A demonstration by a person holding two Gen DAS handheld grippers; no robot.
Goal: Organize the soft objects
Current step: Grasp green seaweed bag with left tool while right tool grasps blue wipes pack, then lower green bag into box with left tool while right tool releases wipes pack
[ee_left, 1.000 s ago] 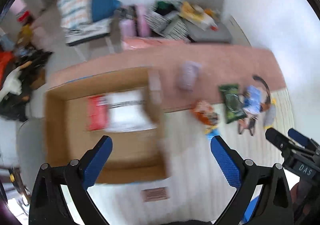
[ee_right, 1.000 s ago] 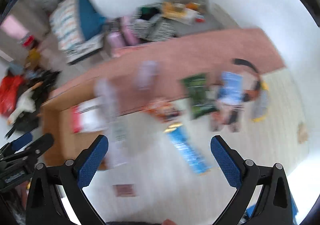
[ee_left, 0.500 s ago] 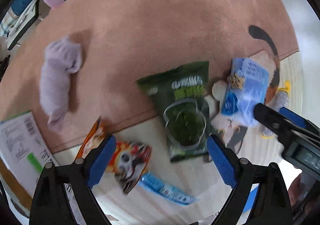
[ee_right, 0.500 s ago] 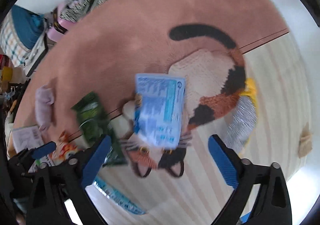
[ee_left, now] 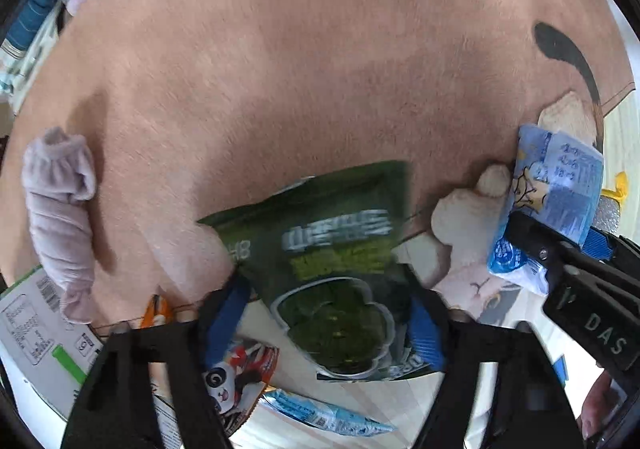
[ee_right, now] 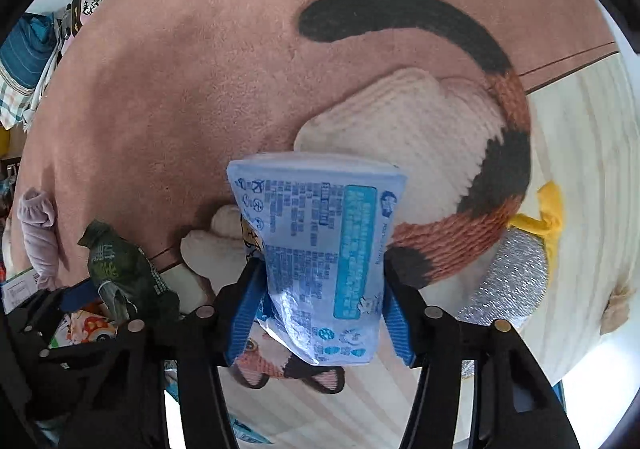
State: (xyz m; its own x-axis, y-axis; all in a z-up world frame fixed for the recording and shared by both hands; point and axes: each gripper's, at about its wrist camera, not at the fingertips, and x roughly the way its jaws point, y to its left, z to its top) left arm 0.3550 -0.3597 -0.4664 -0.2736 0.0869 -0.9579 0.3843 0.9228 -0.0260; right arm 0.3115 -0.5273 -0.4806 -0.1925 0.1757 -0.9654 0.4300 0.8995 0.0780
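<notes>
A dark green snack bag [ee_left: 332,249] lies where the pink carpet [ee_left: 280,69] meets the pale floor. My left gripper [ee_left: 324,325] points down at it. Its jaws are closing, and both blue pads [ee_left: 224,313] press the bag's lower sides, so the bag crumples. A light blue printed packet [ee_right: 324,249] sits over a cat-shaped rug [ee_right: 440,153]. My right gripper [ee_right: 320,313] is closing on the packet, and its pads [ee_right: 244,309] touch both edges. The left wrist view also shows the blue packet [ee_left: 556,189] at the right. The green bag [ee_right: 124,273] appears at the right wrist view's left.
A rolled pale pink cloth [ee_left: 60,225] lies on the carpet at the left. A panda-print snack packet [ee_left: 236,373] and a thin blue wrapper [ee_left: 320,413] lie under the left gripper. A box flap with labels [ee_left: 32,321] is at the lower left. A silver and yellow item [ee_right: 512,281] lies to the right.
Both grippers dropped from a high view of the room down onto the items. Their jaws narrowed, the left around the green bag and the right around the blue packet.
</notes>
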